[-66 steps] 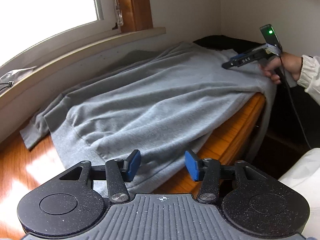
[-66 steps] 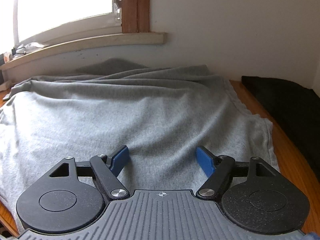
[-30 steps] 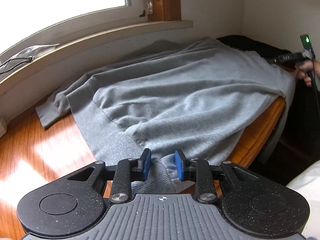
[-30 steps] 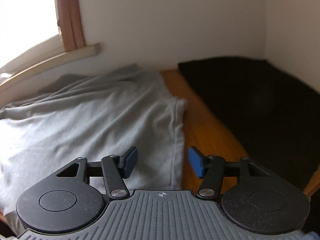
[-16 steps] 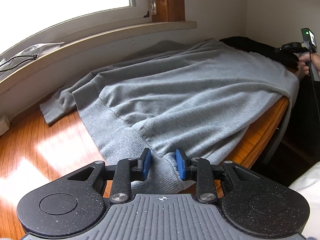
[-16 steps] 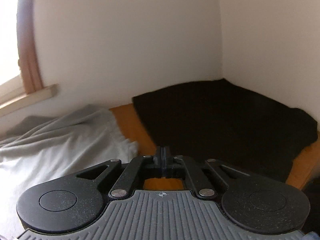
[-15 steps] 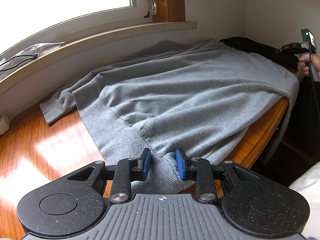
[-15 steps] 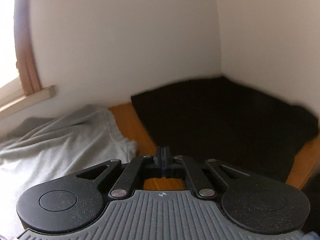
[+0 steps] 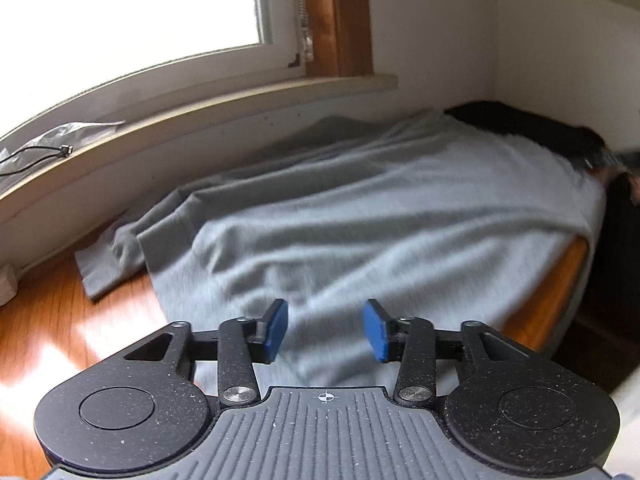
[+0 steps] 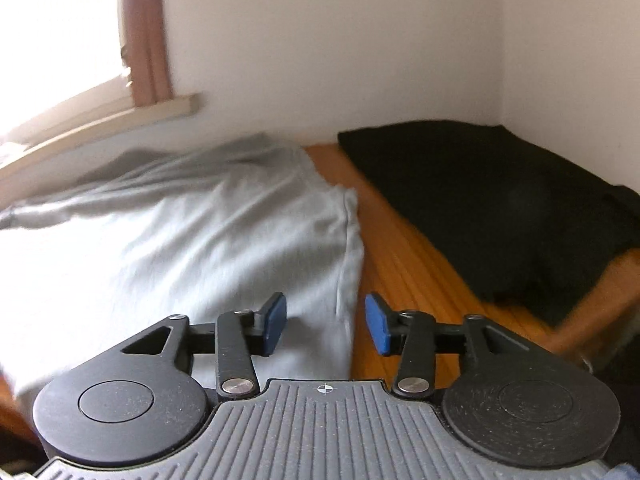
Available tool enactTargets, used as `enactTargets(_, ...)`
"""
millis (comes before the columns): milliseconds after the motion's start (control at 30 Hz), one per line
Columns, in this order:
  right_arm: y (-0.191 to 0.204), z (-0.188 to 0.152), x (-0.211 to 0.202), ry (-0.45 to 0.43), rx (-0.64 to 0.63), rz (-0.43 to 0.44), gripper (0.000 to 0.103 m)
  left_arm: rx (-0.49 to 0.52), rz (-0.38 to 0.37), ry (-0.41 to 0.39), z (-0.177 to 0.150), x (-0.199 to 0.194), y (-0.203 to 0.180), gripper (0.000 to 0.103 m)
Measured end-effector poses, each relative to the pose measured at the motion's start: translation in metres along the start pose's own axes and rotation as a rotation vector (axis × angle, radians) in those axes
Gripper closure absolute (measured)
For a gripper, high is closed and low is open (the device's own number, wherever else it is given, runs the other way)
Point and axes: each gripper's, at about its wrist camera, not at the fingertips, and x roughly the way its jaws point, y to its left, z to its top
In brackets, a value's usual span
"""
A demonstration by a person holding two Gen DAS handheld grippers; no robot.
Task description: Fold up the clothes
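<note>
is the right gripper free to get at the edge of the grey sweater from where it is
Probably yes. The right gripper has just opened, jaws apart with nothing between the pads, and the grey sweater has its side edge lying right ahead of them on the wooden table, nothing covering it.

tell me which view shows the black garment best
The right wrist view: the black garment lies spread in the corner of the wooden table, apart from the grey sweater. In the left wrist view it is only a dark strip behind the sweater.
</note>
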Motion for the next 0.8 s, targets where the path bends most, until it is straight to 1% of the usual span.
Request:
enactTargets(67, -0.002, -0.009, -0.013, 0.017, -0.008, 0.030, 0.052, -0.009, 0.002, 0.008, 0.005, 0.010, 0.004, 0.055)
enactTargets(133, 0.001, -0.015, -0.023, 0.041, -0.022, 0.055, 0.052, -0.023, 0.002, 0.020, 0.007, 0.020, 0.009, 0.055)
enactTargets(233, 0.008, -0.021, -0.028, 0.042, -0.067, 0.057, 0.052, -0.047, -0.001, 0.040, 0.005, 0.033, 0.015, 0.055)
enactTargets(267, 0.009, -0.021, -0.027, 0.039, -0.073, 0.064, 0.059, -0.052, -0.001, 0.044, 0.004, 0.035, 0.016, 0.055)
enactTargets(300, 0.010, -0.020, -0.026, 0.040, -0.072, 0.082, 0.069, -0.054, 0.000, 0.044, 0.002, 0.036, 0.016, 0.055)
enactTargets(333, 0.010, -0.018, -0.024, 0.040, -0.072, 0.100, 0.095, -0.057, 0.000, 0.044, 0.001, 0.036, 0.017, 0.055)
enactTargets(367, 0.011, -0.017, -0.023, 0.041, -0.071, 0.116, 0.097, -0.063, -0.001, 0.047, 0.002, 0.036, 0.017, 0.055)
enactTargets(433, 0.014, -0.010, -0.018, 0.035, -0.075, 0.122, 0.097, -0.058, 0.008, 0.055, 0.005, 0.036, 0.017, 0.055)
enactTargets(500, 0.016, 0.002, -0.014, -0.004, -0.068, 0.128, 0.099, -0.048, 0.015, 0.056, 0.010, 0.036, 0.017, 0.055)
enactTargets(533, 0.015, 0.012, -0.011, -0.031, -0.057, 0.132, 0.103, -0.046, 0.014, 0.054, 0.012, 0.037, 0.016, 0.055)
enactTargets(633, 0.016, 0.047, 0.005, -0.101, -0.038, 0.133, 0.103, -0.044, 0.014, 0.046, 0.019, 0.039, 0.016, 0.055)
enactTargets(700, 0.018, 0.071, 0.020, -0.117, -0.025, 0.138, 0.103, -0.048, 0.013, 0.039, 0.023, 0.042, 0.017, 0.054)
enactTargets(767, 0.026, 0.087, 0.035, -0.107, -0.079, 0.101, 0.103, -0.058, 0.003, 0.031, 0.029, 0.046, 0.017, 0.052)
enactTargets(800, 0.027, 0.090, 0.040, -0.093, -0.084, 0.093, 0.103, -0.062, -0.005, 0.025, 0.032, 0.048, 0.017, 0.049)
